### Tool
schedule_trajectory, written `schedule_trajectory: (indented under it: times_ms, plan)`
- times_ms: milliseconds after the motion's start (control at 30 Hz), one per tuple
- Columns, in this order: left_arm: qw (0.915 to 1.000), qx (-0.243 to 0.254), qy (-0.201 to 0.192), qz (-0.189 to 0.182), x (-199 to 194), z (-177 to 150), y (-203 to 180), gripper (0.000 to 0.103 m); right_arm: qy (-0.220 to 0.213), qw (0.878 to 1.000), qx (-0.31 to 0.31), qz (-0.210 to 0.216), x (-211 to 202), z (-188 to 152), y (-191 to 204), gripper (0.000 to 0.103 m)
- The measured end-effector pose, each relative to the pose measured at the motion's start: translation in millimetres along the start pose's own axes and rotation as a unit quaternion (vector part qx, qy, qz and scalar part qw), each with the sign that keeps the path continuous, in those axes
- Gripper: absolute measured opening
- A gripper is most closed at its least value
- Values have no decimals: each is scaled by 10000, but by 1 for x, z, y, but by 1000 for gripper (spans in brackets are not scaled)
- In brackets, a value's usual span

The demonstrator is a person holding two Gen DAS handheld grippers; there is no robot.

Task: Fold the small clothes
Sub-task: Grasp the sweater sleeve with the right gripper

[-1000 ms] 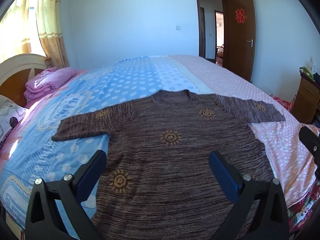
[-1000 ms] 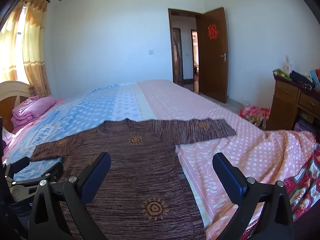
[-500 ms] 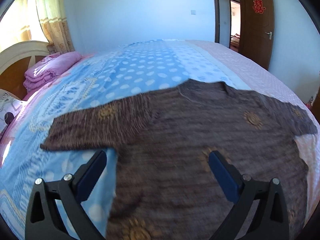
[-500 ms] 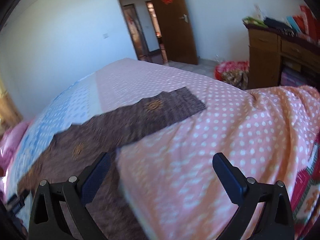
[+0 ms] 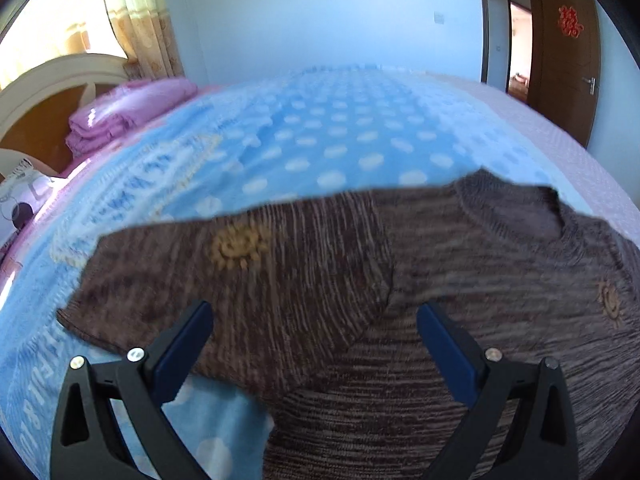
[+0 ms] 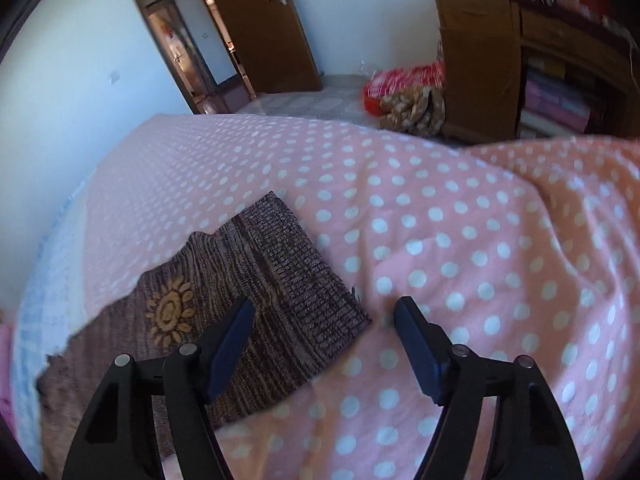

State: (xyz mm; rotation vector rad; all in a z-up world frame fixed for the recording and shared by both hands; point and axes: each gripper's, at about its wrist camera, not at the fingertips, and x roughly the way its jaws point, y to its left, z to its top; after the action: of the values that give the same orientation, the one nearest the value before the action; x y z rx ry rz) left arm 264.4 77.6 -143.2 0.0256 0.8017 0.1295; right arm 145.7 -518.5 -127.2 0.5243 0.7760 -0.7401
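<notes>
**A:** Both your grippers have dropped in from the wide shot over the hem and split toward the sleeves. Left wrist view first: your left gripper (image 5: 314, 330) hangs over the sweater's left sleeve (image 5: 224, 280), the jaws spread wide with nothing between them. The brown sweater (image 5: 460, 320) lies flat on the blue dotted blanket (image 5: 340, 136), collar (image 5: 508, 212) up at 1 o'clock, sleeve end out at 9 o'clock.

**B:** And the right side?

**A:** Right wrist view: your right gripper (image 6: 324, 320) has just been closing and is now about half open. The right sleeve's ribbed cuff (image 6: 304, 280) sits right at the jaw line, its corner poking between the fingers, but the pads aren't pressing on it, so nothing's held. The cuff lies on the pink dotted blanket (image 6: 460, 220), the sun motif (image 6: 170, 312) off at 9 o'clock.

**B:** Tips for the grab?

**A:** I'd say you're lining up the sleeve fold. Come down so one finger slides under the cuff edge, pinch only the knit and not the blanket, then match it on the left nearer the sleeve end before you lift both sleeves inward together.
</notes>
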Motion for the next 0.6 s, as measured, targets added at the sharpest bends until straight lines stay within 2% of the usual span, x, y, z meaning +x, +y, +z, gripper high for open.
schedule_trajectory:
  times_ms: [33,100,167,267,333,400,500,600]
  plan:
    - [9997,11,229,-22,9,-1,-1,103,19,9997,-199,-152,3,0,6,50]
    - [9993,-35,371,-23,14,-1,1,103,-18,9979,-556,-345,5,0,14,40]
    - [9987,-72,493,-94,18,-2,2,103,-15,9973,-669,-288,5,-1,15,22]
    - [9979,-187,581,-226,20,-3,5,103,61,9971,-705,-266,6,4,16,14]
    - [9967,-320,652,-352,22,-4,10,103,83,9976,-657,-216,0,10,20,12]
    - [9958,-423,685,-437,25,-3,12,103,-87,9977,-673,-36,-17,16,31,12]
    - [9959,-427,673,-426,24,-4,12,103,-432,9934,-1031,252,-49,20,69,12]
    - [9957,-445,671,-448,24,-4,12,103,-591,9832,-1516,831,-86,9,123,12]
